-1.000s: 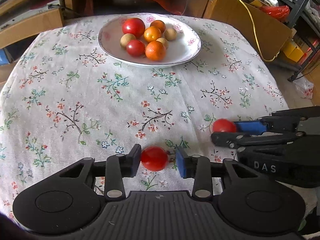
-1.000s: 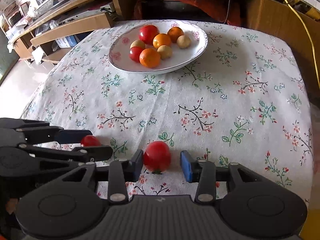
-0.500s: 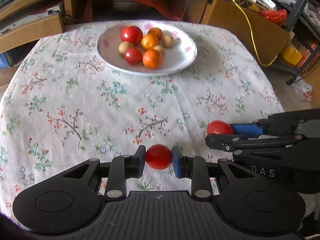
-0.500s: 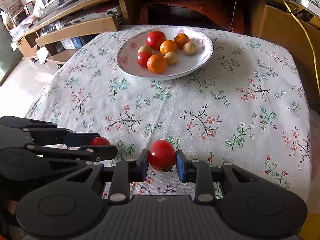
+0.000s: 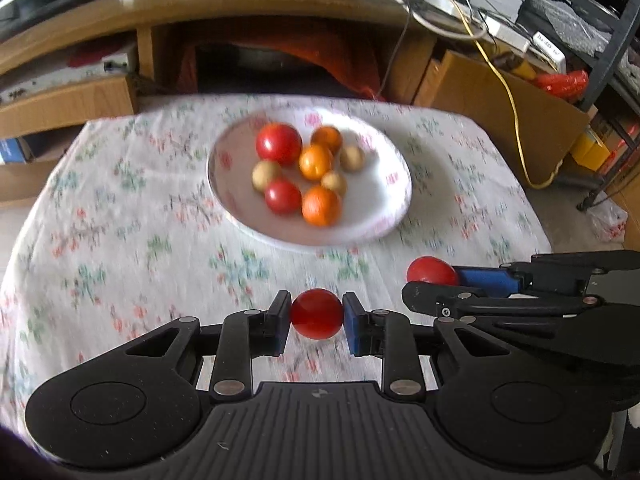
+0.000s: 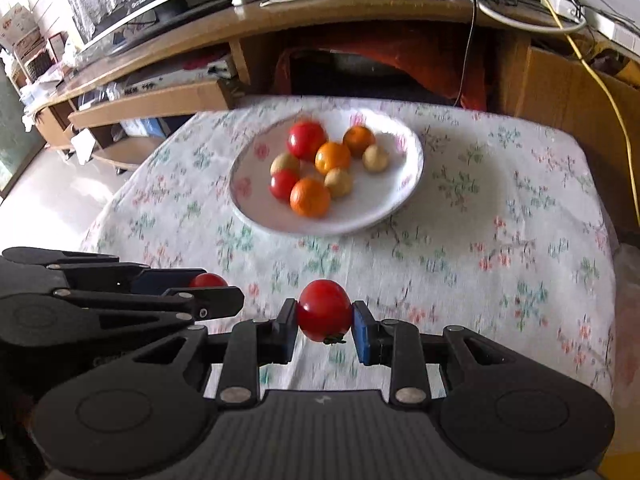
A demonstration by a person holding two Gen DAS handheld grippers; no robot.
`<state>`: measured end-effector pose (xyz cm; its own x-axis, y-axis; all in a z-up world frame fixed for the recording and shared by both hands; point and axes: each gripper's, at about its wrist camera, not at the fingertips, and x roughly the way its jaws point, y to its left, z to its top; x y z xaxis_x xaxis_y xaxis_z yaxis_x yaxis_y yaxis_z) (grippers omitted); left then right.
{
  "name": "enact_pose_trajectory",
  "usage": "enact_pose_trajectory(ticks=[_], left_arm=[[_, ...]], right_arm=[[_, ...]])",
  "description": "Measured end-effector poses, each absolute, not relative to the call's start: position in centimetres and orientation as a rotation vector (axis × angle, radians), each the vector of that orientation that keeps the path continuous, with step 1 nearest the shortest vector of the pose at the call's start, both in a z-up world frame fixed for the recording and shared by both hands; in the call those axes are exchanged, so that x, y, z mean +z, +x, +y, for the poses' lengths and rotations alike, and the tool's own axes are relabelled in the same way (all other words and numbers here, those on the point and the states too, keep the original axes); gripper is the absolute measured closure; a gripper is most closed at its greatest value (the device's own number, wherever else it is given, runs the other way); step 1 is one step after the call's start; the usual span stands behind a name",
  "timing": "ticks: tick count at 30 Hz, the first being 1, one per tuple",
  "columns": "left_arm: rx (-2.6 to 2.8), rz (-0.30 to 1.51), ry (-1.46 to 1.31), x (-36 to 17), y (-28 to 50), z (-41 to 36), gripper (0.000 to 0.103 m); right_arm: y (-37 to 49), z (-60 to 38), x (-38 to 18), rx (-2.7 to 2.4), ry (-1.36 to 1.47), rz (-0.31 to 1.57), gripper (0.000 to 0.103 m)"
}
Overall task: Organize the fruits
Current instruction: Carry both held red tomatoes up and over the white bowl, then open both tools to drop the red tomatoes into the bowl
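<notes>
- Compared with a second ago, both grippers have closed on their tomatoes and lifted them off the flowered cloth; the plate now sits nearer the middle of each view, and the cloth is blurred by motion.
- The left gripper [image 5: 316, 314] is closed to the width of a small red tomato [image 5: 317, 313], with both pads pressed against its sides. It is held above the near part of the tabletop [image 5: 120, 240].
- From the right wrist view, the left gripper [image 6: 208, 286] comes in from the left edge, and only the top of its small tomato [image 6: 207, 280] shows between the fingers.
- The right gripper [image 6: 324, 316] is closed likewise on a slightly larger red tomato [image 6: 324, 310], its green stalk pointing down, held above the near cloth.
- In the left wrist view the right gripper [image 5: 436, 280] reaches in from the right edge, just beside the left one, with its tomato [image 5: 431, 270] at the fingertips.
- The white plate [image 5: 384, 216] stands at the far middle of the tabletop, well apart from both grippers. It holds two red tomatoes, three oranges and three small tan fruits clustered together.
- Beyond the tabletop is a wooden TV stand [image 6: 360, 12] with loose cables, and a yellow cable [image 5: 512, 120] hangs down on the far right.
- Nothing lies on the cloth between the grippers and the plate.
</notes>
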<state>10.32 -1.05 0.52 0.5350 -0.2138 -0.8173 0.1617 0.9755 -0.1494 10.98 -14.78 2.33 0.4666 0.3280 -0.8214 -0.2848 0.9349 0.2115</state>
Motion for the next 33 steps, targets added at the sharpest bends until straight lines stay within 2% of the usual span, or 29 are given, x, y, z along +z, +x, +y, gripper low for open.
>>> enact_pose_trajectory(ticks=[14,29,33], left_arm=[[-0.176,0.977,-0.071,0.2,16.0,0.0,0.069],[-0.149,0.998,-0.086,-0.5,17.4,0.3,0.069],[-0.146,0.994,-0.089,-0.4,17.5,0.4,0.066]], right_arm=[[17.1,-13.5,1.9,0.381,0.032,0.988,0.073],[19.2,-13.2,0.4,0.381,0.027,0.982,0.073],[19.2,-13.3,0.3,0.377,0.030,0.975,0.073]])
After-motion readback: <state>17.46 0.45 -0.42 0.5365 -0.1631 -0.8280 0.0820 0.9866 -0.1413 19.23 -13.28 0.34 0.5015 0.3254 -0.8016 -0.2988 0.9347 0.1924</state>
